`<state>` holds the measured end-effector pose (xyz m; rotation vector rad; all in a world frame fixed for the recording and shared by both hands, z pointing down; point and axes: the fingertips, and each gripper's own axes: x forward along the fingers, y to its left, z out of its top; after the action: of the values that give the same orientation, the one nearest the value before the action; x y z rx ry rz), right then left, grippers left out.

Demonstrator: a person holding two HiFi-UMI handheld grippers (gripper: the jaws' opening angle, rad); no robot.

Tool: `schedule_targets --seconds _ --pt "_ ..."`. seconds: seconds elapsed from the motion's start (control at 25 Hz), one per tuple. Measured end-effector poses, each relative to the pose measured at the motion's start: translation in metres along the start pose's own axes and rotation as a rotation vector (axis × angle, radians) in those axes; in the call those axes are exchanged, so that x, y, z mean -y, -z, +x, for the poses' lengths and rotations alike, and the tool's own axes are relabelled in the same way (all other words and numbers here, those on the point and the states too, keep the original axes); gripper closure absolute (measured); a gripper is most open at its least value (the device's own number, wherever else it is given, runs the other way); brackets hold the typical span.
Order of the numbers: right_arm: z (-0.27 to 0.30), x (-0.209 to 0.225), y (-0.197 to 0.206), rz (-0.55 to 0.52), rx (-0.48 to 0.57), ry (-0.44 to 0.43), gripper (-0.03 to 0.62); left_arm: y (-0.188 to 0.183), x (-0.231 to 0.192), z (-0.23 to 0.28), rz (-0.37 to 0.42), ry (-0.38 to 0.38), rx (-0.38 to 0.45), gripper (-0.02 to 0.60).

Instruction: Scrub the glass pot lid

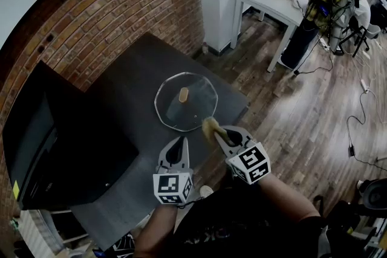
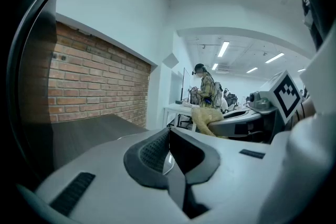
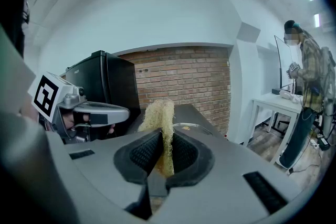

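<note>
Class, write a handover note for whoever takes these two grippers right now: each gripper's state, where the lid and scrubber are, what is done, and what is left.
Left gripper: jaws together, empty, just short of the lid's near rim.
Right gripper: shut on the fibrous scrubber, at the lid's near rim; contact cannot be told.
Glass pot lid: lies flat on the dark table, knob up.
Done: scrubber in grip and at the lid.
Left: probably steady the lid, then scrub it.
</note>
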<state>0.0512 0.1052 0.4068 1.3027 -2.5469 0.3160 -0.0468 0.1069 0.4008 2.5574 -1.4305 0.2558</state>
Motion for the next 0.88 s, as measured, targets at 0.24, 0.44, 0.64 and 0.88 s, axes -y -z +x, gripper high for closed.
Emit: schedule_targets --seconds 0.24,0.44,0.64,0.88 --pt "-0.006 -0.003 0.001 -0.003 -0.001 -0.002 0.548 -0.001 0.006 -0.004 0.008 0.005 0.002 0.548" --pt "-0.008 -0.003 0.002 0.004 0.003 -0.004 0.548 0.0 0.008 -0.006 0.012 0.002 0.0 0.548" --pt "-0.01 -0.005 0.001 0.003 0.005 -0.005 0.548 0.0 0.009 -0.009 0.014 0.002 0.0 0.548" --pt "-0.011 -0.005 0.001 0.003 0.006 -0.002 0.548 -0.001 0.011 -0.01 0.012 0.001 0.005 0.548"
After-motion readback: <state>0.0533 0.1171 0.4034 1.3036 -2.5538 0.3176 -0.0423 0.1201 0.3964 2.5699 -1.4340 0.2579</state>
